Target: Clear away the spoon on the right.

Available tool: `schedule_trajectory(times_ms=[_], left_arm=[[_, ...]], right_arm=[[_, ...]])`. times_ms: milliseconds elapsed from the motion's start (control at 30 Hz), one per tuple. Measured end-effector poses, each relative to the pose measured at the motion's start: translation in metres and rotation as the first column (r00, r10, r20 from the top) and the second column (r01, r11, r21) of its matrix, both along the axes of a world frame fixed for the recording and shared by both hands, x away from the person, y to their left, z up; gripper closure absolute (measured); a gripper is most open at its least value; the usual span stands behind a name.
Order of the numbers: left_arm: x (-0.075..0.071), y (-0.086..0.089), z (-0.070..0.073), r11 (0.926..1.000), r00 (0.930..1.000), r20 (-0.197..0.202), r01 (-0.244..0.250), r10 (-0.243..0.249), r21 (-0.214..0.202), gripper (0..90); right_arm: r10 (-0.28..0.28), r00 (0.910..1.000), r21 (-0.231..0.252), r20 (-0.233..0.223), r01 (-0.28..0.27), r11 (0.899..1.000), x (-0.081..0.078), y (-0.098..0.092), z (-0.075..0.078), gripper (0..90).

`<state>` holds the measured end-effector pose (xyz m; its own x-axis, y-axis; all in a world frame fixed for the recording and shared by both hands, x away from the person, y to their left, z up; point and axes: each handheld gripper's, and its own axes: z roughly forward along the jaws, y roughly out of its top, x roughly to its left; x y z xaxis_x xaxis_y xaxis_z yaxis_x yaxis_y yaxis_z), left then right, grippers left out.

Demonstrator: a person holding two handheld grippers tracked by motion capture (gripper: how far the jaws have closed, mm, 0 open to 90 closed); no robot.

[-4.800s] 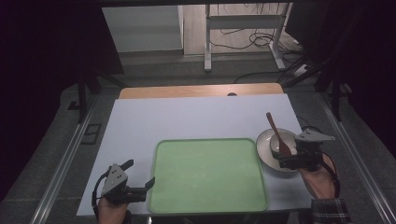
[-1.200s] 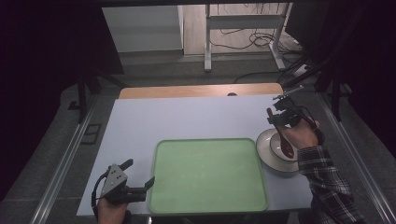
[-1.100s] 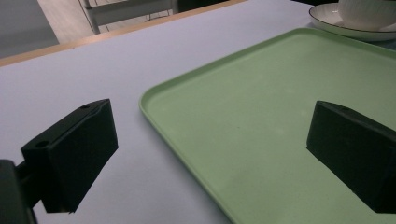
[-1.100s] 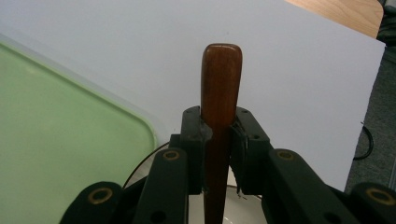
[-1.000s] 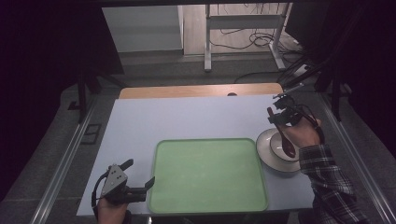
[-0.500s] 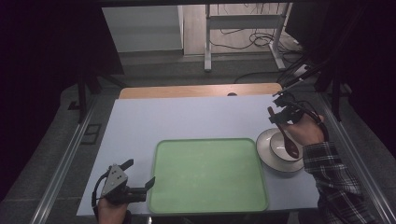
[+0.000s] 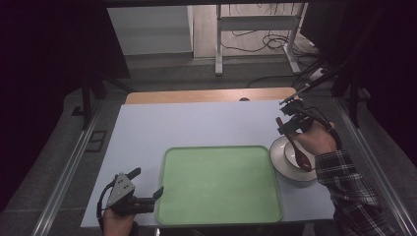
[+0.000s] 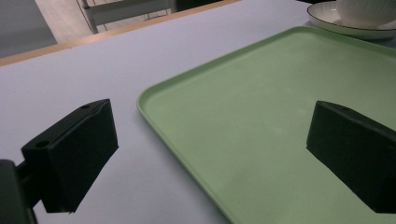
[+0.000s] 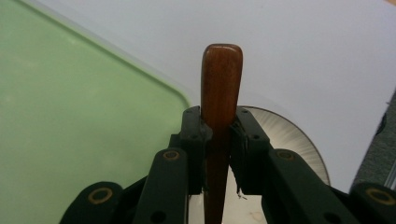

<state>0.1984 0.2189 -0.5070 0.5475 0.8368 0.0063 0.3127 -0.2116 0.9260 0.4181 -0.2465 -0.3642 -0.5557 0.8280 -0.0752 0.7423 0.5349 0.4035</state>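
Observation:
A white bowl (image 7: 291, 156) stands on a white plate (image 7: 275, 153) just right of the green tray (image 7: 219, 184). My right gripper (image 7: 287, 123) hovers at the bowl's far side, shut on the handle of a brown wooden spoon (image 7: 295, 147) whose head hangs over the bowl. In the right gripper view the spoon handle (image 9: 222, 84) sticks up between the closed pads of the right gripper (image 9: 219, 135), with the plate rim (image 9: 292, 135) behind. My left gripper (image 7: 146, 183) rests open at the tray's front left corner. The left gripper (image 8: 215, 154) holds nothing and straddles the tray edge (image 8: 154, 112).
The pale blue tabletop (image 7: 196, 128) stretches bare behind the tray, with a wooden strip (image 7: 206, 95) along its far edge. Metal rails run down both sides of the table. The bowl and plate (image 8: 345, 29) show at the top right of the left gripper view.
Since the oldest frame my right gripper went from the bowl's near side to its far side and took the spoon handle. Over the last second it barely shifted. The left gripper stayed still.

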Motion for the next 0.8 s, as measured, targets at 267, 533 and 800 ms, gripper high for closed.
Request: schedule_trajectory(times_ms=[267, 533, 800], left_arm=[[0.000, 0.000, 0.000, 1.0000, 1.0000, -0.002, 0.001, -0.001, 0.001, 1.8], [0.000, 0.000, 0.000, 1.0000, 1.0000, -0.002, 0.003, -0.003, 0.001, 1.8], [0.000, 0.000, 0.000, 1.0000, 1.0000, -0.004, 0.006, -0.006, 0.004, 1.9]], right_arm=[[0.022, 0.9990, 0.007, -0.040, -0.021, 1.000, -0.003, 0.016, -0.004, 76.6], [0.026, 0.9969, 0.007, -0.074, -0.025, 1.000, -0.005, 0.032, -0.011, 76.7], [0.036, 0.9920, 0.005, -0.121, -0.036, 0.999, -0.003, 0.049, -0.026, 76.7]])
